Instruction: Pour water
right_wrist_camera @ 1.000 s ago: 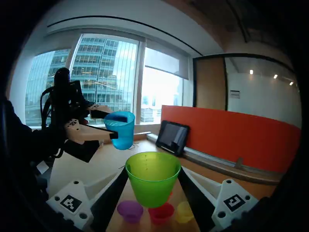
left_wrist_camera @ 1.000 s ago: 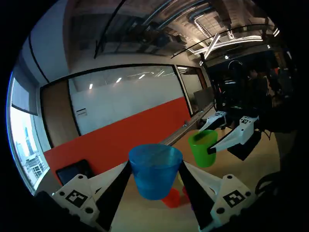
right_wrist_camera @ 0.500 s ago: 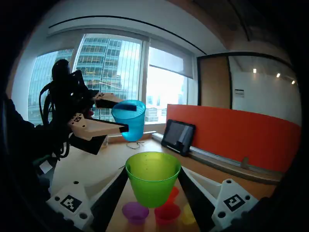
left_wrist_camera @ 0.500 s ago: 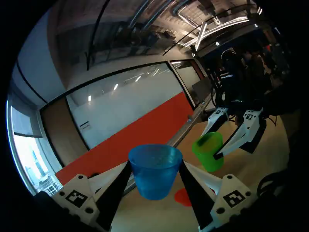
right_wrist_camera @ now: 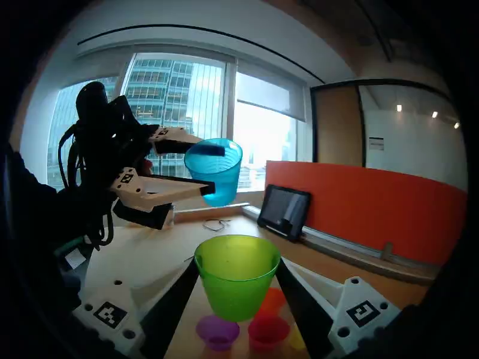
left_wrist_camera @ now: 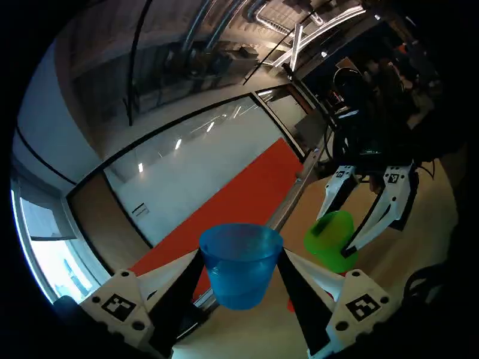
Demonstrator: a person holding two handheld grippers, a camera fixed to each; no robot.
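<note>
The left gripper (left_wrist_camera: 240, 258) has its two fingers clamped on the sides of a blue cup (left_wrist_camera: 240, 269), and the right gripper (right_wrist_camera: 238, 264) is clamped the same way on a green cup (right_wrist_camera: 238, 281). Both cups are held up in the air over a wooden table (right_wrist_camera: 143, 254). In the right gripper view the green cup stands upright, long axis vertical and mouth up, while the blue cup hangs higher and to its left, apart from it. The blue cup's mouth also faces up, and its axis is close to vertical with a slight lean. Whether either cup has water in it I cannot tell. That view also takes in a tall window (right_wrist_camera: 173, 102), a tablet (right_wrist_camera: 284, 212) propped at the table's far edge against an orange panel (right_wrist_camera: 389, 221), and small cups on the table under the green one: purple (right_wrist_camera: 217, 332), red (right_wrist_camera: 267, 331), orange (right_wrist_camera: 274, 298) and yellow (right_wrist_camera: 296, 338). The left gripper view is canted, so the room slopes in it. It shows the green cup from the front, pinched between the right gripper's white fingers, and strip lights (left_wrist_camera: 296, 45) on the ceiling.
</note>
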